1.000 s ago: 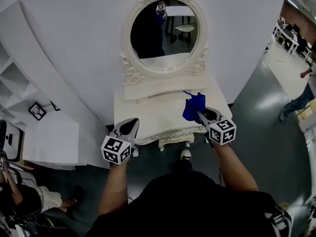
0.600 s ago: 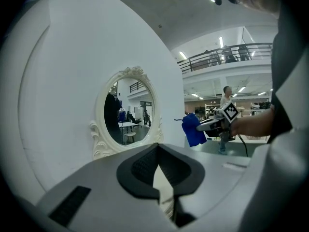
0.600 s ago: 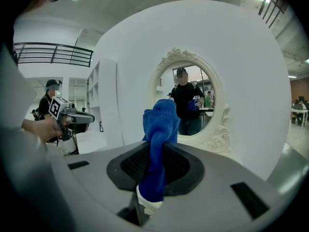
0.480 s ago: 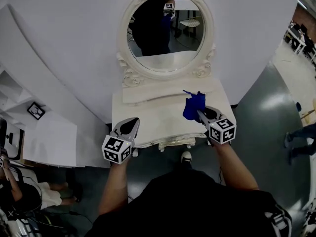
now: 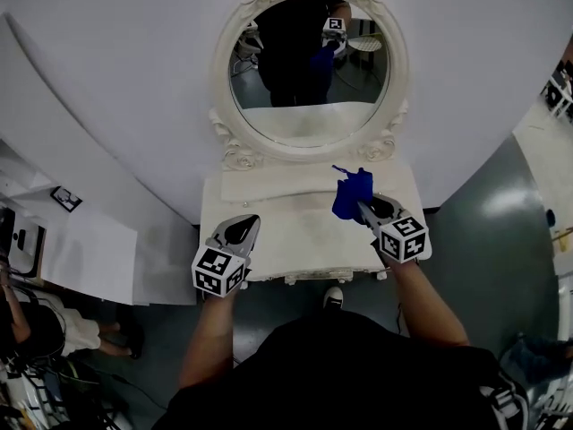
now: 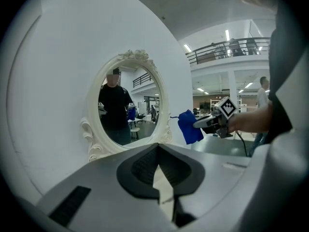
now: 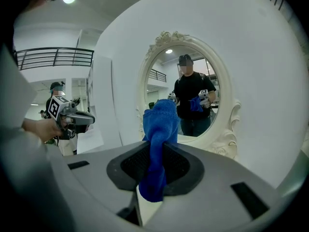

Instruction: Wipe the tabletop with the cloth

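Over the white carved dressing-table top, the left gripper hovers at its left front, jaws together and empty; the right gripper, over its right end, clamps a bunched blue cloth, seemingly clear of the surface below.

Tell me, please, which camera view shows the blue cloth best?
The right gripper view: the blue cloth fills its centre, clamped between the jaws of the right gripper. The head view shows it small, above the tabletop; the left gripper view shows it side-on, hanging from that gripper.
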`<state>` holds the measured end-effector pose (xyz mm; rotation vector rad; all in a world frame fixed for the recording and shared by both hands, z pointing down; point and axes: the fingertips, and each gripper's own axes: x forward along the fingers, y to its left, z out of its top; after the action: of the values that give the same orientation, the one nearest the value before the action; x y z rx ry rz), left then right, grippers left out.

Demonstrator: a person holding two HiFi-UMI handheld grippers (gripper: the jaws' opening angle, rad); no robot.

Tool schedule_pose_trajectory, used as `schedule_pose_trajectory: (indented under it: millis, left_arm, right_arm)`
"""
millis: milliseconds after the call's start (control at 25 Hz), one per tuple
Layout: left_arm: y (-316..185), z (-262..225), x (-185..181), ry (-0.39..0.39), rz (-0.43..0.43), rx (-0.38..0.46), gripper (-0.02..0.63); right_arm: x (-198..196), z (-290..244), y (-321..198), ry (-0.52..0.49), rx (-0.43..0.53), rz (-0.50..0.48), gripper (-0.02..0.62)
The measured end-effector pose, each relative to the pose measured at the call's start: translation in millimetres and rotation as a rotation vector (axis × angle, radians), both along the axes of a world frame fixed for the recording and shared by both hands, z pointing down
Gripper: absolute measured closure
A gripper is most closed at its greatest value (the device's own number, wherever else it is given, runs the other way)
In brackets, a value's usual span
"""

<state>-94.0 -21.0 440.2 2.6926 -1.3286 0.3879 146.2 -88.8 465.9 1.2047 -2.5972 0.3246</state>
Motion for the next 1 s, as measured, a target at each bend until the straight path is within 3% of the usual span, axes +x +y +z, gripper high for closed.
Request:
schedule_pose_trajectory:
  millis: [600, 1000]
  left_arm:
    - [-96, 6, 59, -0.026, -0.048, -0.036, 0.595]
    - [-127, 8, 77, -0.028, -0.095, -0.017, 0.595]
  right_arm:
    - [45, 7, -108, -0.015, -0.020, -0.065, 0.538]
    - [62, 5, -138, -0.012, -0.007, -0.079, 0.538]
